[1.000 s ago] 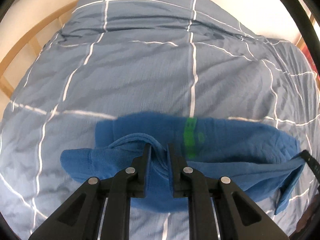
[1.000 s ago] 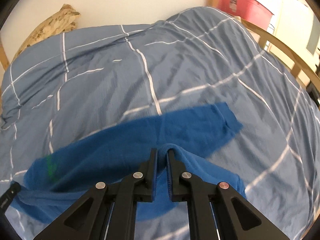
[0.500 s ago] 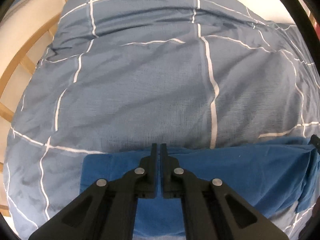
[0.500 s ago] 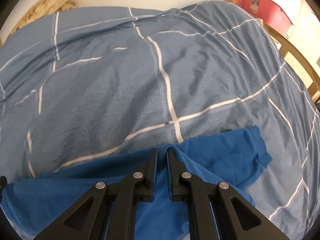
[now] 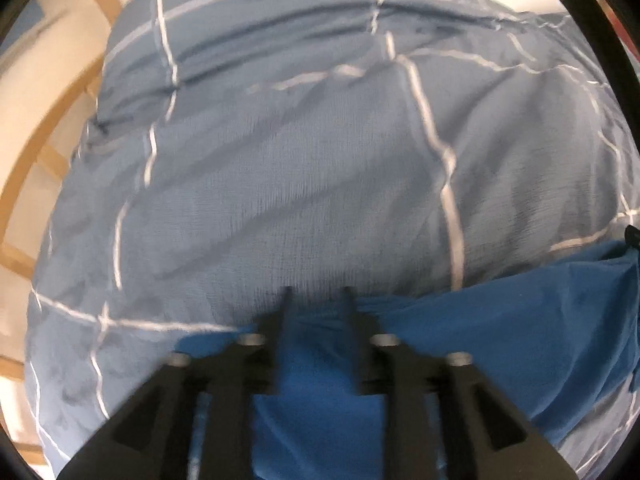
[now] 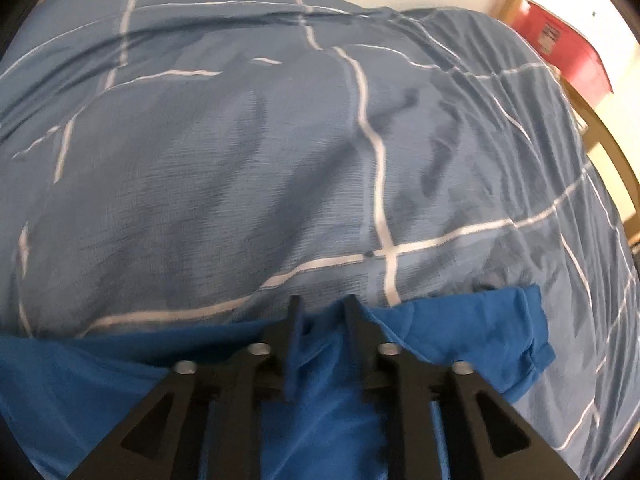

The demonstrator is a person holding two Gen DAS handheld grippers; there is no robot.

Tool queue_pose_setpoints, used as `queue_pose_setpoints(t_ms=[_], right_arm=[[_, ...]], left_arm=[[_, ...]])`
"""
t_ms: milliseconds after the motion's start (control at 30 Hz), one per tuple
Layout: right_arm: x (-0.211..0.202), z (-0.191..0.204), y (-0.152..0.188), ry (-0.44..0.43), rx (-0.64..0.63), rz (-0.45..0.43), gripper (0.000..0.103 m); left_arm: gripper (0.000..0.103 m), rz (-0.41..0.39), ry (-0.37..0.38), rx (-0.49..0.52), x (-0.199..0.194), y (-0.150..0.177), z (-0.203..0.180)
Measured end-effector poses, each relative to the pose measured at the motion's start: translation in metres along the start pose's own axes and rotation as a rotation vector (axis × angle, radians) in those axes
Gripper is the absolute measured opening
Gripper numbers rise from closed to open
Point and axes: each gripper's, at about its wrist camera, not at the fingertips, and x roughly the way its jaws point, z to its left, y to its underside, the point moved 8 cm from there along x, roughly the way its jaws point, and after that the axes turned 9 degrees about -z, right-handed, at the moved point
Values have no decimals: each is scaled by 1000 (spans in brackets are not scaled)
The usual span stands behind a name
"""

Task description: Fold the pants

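The bright blue fabric pants [image 5: 500, 320] lie flat on a bed under a grey-blue quilt with white grid lines [image 5: 304, 184], their long axis running from nine to three o'clock across the near edge of both wrist views. The left claw [image 5: 316, 292] has just been opening; its black fingers stand spread, fabric between them but not pinched. The right claw [image 6: 320, 300] has likewise just been opening, spread over a loose fold of the pants [image 6: 460, 332]. At one o'clock sits a red plastic bin [image 6: 568, 48].
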Motion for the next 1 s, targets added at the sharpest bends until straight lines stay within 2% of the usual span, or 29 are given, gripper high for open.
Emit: queue_pose_setpoints(t_ms=[33,133,200,300,433,633,800,1000], right_arm=[[-7,1,-1,-17,-8,-10,31],[-32,2,-2,-69,-8,-38,32],[-56,-4,-1,-102,-13,-79,37],[-92,-25,11,-118,-10,-141,42],[-121,-69,42,-141,29,-134,42],[-135,-139,95,-132,133,-99,42],[-127,-170,130,-170,206,-71,42],[-106,-182,157,-229,235,-54,41]], left_arm=[[49,-37,-9,8,-9,-4,0],[50,-109,2,42,-39,-10,-5],[50,-142,31,66,-60,-8,-15],[50,-193,122,109,-94,0,-44],[50,-220,259,188,-130,23,-100],[50,-214,429,261,-154,51,-189],[50,-142,609,272,-157,77,-261],[39,-76,663,305,-141,94,-316]])
